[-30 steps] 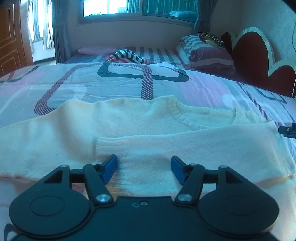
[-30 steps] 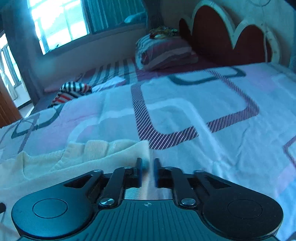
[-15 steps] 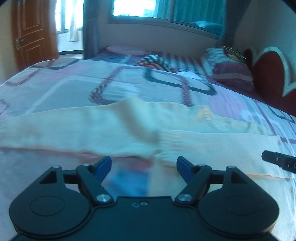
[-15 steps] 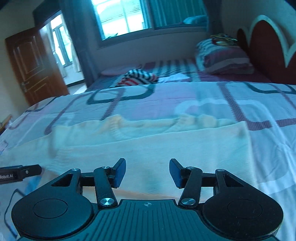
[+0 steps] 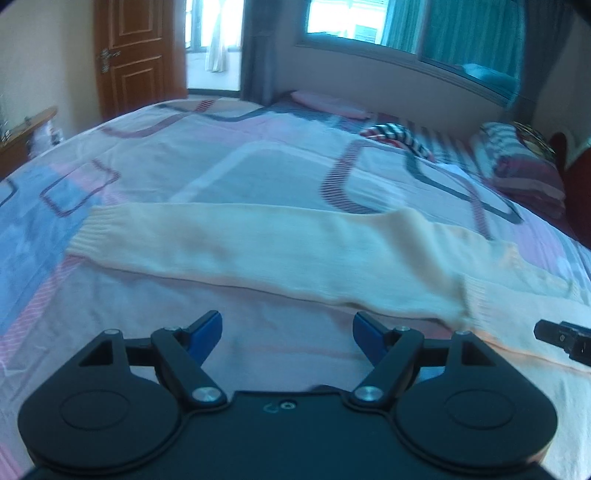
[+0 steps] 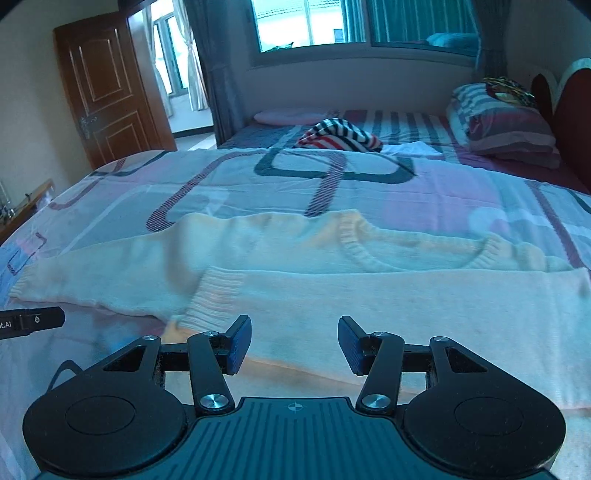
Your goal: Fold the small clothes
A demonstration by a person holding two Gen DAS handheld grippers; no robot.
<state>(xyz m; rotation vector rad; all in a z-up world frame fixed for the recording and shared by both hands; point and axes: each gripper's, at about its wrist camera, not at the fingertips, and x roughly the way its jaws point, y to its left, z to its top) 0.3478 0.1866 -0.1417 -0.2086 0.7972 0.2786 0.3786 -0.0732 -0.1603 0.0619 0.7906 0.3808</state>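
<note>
Left gripper (image 5: 287, 332): jaws apart, nothing between them, over bare bedspread just short of the sleeve; free for the next grab.
Right gripper (image 6: 294, 341): jaws apart, empty, above the sweater's folded-over ribbed hem.
Sweater (image 6: 369, 295): cream knit, flat on bed (image 6: 258, 184), neckline toward window, one sleeve (image 5: 240, 247) stretched out sideways; likely next to fold in.
Beyond: striped garment (image 6: 340, 134), pillow (image 6: 506, 125), door (image 6: 107, 85).

Daylit window (image 6: 310, 22) glare, motion blur, fisheye
</note>
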